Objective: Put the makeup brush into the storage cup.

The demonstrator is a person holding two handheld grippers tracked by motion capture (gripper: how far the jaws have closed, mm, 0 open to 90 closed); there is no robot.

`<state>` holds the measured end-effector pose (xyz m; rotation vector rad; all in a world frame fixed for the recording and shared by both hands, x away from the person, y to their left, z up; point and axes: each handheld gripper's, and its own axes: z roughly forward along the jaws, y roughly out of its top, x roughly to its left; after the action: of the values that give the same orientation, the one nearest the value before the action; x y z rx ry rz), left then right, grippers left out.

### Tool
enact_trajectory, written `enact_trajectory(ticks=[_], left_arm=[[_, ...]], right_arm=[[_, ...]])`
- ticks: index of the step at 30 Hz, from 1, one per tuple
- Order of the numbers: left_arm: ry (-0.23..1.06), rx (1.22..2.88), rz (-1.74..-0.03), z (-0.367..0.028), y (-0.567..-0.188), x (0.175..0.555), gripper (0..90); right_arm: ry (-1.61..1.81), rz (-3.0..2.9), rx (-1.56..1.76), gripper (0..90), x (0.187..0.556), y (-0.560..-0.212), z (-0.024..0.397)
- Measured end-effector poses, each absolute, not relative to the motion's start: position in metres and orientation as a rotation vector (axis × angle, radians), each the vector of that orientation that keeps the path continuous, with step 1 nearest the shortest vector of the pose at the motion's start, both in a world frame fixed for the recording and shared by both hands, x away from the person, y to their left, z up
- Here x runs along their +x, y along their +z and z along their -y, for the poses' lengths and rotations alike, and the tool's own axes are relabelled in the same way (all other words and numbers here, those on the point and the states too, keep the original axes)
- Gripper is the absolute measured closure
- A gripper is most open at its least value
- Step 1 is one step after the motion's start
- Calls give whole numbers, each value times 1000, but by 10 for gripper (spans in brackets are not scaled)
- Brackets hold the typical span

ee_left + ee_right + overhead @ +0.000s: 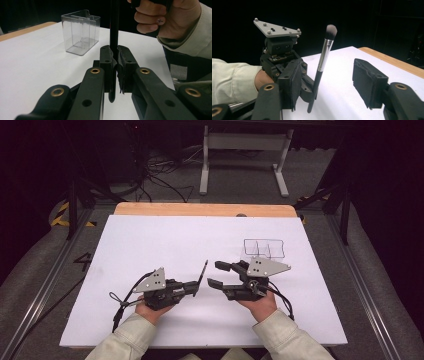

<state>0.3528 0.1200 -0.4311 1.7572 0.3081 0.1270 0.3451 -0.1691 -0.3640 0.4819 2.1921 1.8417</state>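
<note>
Your left hand-held gripper [196, 286] clenched on makeup brush [204, 272] low on handle; brush near upright over white desk [150, 245], long axis vertical, slight tilt, bristle tip [331, 29] up, handle end down past pads; your right hand-held gripper [218, 274] released, jaws apart, nothing between, just beside brush; clear compartment box [264, 248] behind right hand-held gripper.

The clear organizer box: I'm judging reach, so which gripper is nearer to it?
Right. The right gripper sits just in front of the clear organizer box; the left gripper, clamping the makeup brush, is farther left.
</note>
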Motion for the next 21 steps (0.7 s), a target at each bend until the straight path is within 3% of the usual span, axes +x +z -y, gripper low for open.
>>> enact_trajectory(ticks=[7, 21], left_arm=[[122, 1770, -281, -111, -433, 352, 832], [113, 1774, -270, -108, -434, 351, 832]], right_arm=[[1845, -2213, 480, 469, 347, -365, 164], [1866, -2254, 497, 675, 349, -369, 160]])
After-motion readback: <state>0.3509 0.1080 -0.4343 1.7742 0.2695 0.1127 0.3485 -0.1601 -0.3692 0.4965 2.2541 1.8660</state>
